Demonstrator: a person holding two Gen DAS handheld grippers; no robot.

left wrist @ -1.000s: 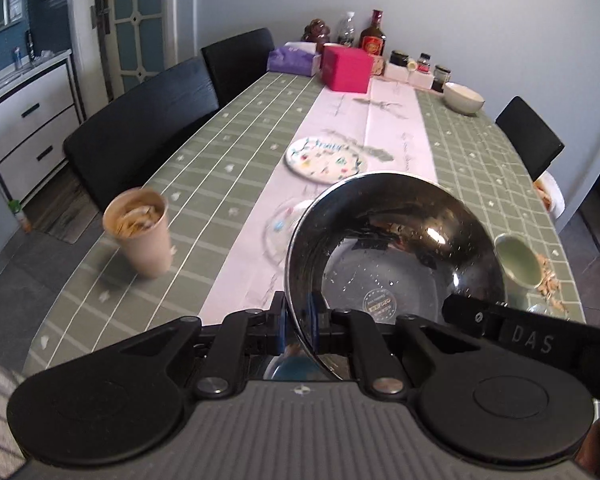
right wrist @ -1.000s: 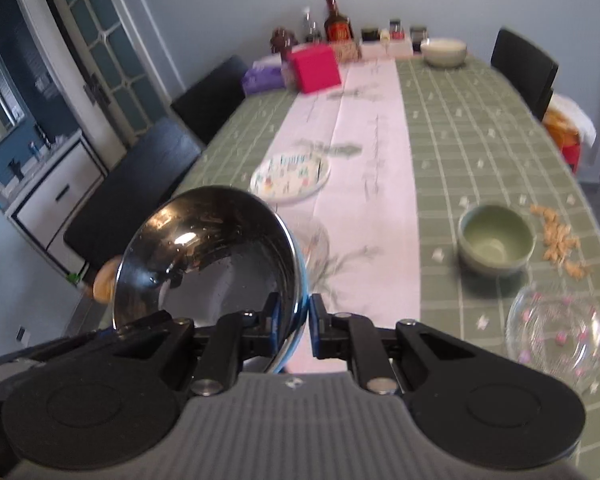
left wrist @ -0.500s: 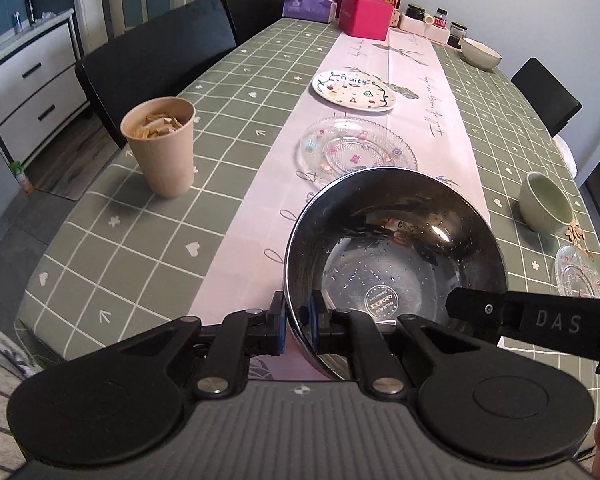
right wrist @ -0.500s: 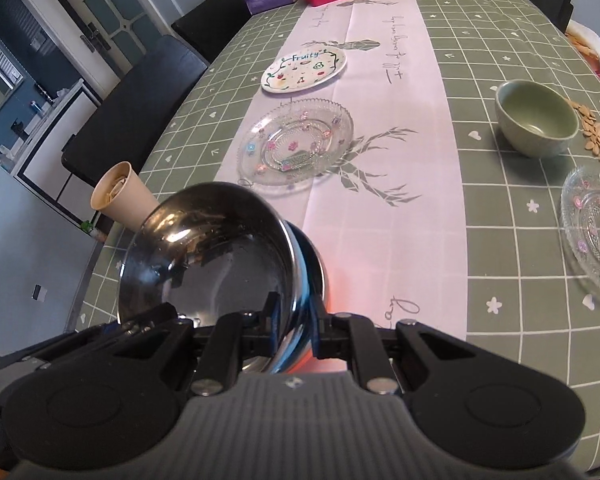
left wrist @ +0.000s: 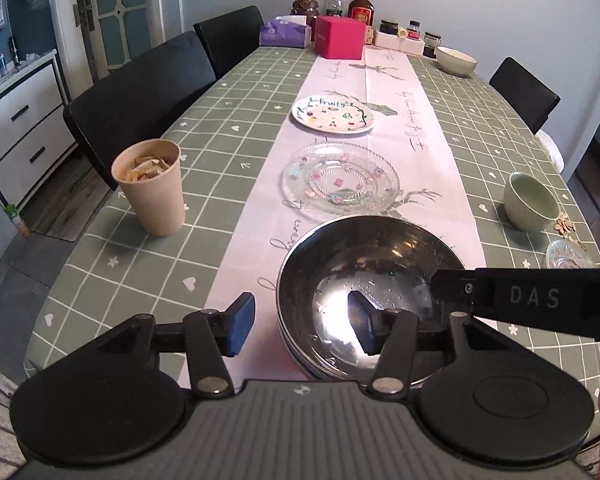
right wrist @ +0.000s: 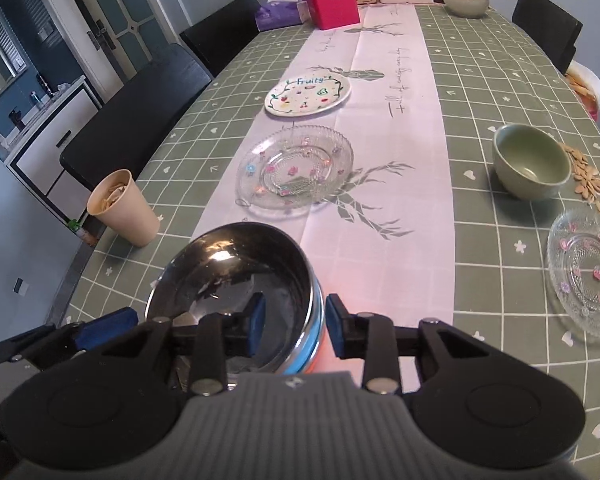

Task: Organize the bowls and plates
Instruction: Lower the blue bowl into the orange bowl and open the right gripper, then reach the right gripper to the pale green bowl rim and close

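A shiny steel bowl (left wrist: 368, 280) (right wrist: 236, 280) rests on the table's near end, on the pink runner. My left gripper (left wrist: 300, 324) is open, its jaws astride the bowl's left rim. My right gripper (right wrist: 296, 324) is open, its jaws astride the bowl's right rim. A large glass plate (left wrist: 340, 178) (right wrist: 296, 168) lies beyond the bowl. A white "Fruity" plate (left wrist: 333, 114) (right wrist: 308, 94) lies farther back. A green bowl (left wrist: 531, 200) (right wrist: 531, 161) and a small glass plate (right wrist: 588, 272) (left wrist: 568, 254) sit at the right.
A paper cup (left wrist: 150, 186) (right wrist: 120, 208) of scraps stands at the left. Seeds (right wrist: 586, 178) lie by the green bowl. A pink box (left wrist: 339, 37), tissue box, bottles, jars and a white bowl (left wrist: 456, 60) stand at the far end. Black chairs (left wrist: 140, 96) line the table.
Both grippers lowered the steel bowl onto the table and then opened, letting go of its rim.
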